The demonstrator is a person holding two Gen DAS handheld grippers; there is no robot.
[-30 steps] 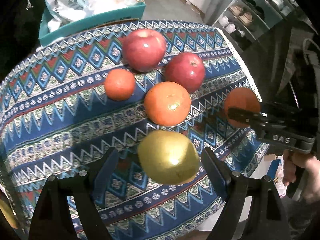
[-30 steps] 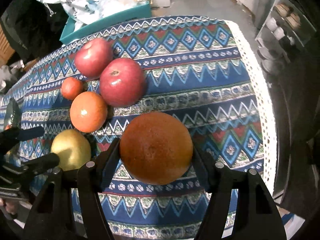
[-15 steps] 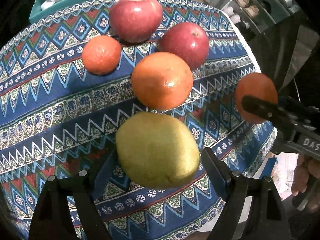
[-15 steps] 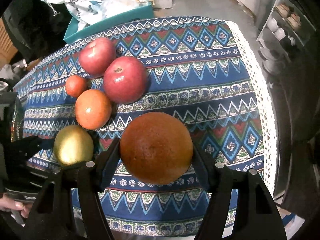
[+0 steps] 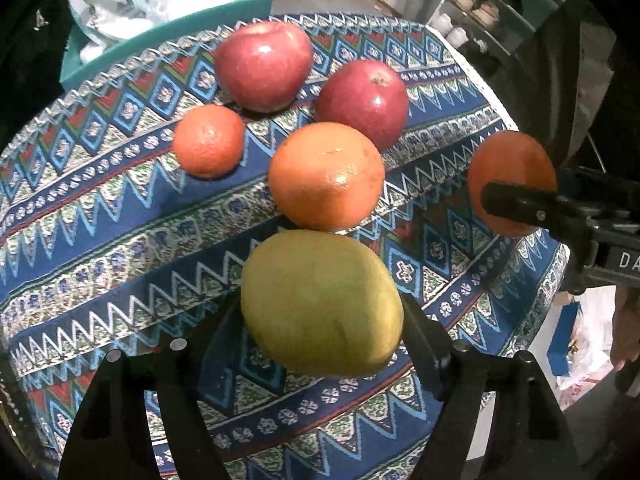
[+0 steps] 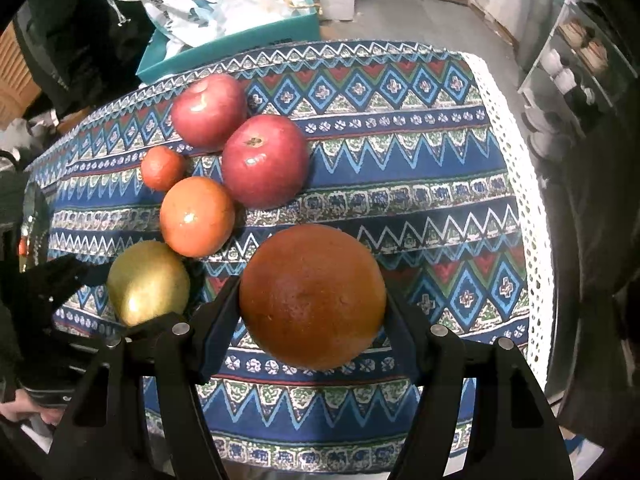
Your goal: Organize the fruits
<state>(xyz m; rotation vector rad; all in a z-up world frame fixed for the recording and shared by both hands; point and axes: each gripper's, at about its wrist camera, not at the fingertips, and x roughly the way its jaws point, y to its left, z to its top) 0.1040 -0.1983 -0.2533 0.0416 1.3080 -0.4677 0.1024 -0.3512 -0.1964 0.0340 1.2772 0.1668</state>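
Note:
A yellow-green pear (image 5: 320, 304) lies on the patterned tablecloth (image 5: 100, 216) between the fingers of my left gripper (image 5: 320, 300). Its jaws are closing, and both pads touch the pear's sides. My right gripper (image 6: 312, 292) is shut on a large orange (image 6: 312, 296), held just above the cloth. That orange (image 5: 510, 168) and a right finger (image 5: 520, 204) show at the right of the left wrist view. Behind the pear sit an orange (image 5: 326, 176), a small tangerine (image 5: 208, 140) and two red apples (image 5: 264, 64) (image 5: 362, 100). The pear (image 6: 148, 282) appears again at the left of the right wrist view.
A teal box (image 6: 232, 44) with white bags stands beyond the table's far edge. The cloth's white lace border (image 6: 520, 152) marks the right edge, with a shelf of shoes (image 6: 576, 52) past it. Bare cloth lies to the right of the apples.
My left jaws have narrowed onto the pear, which now fills the gap between the pads. The right gripper still holds its orange in the same place.

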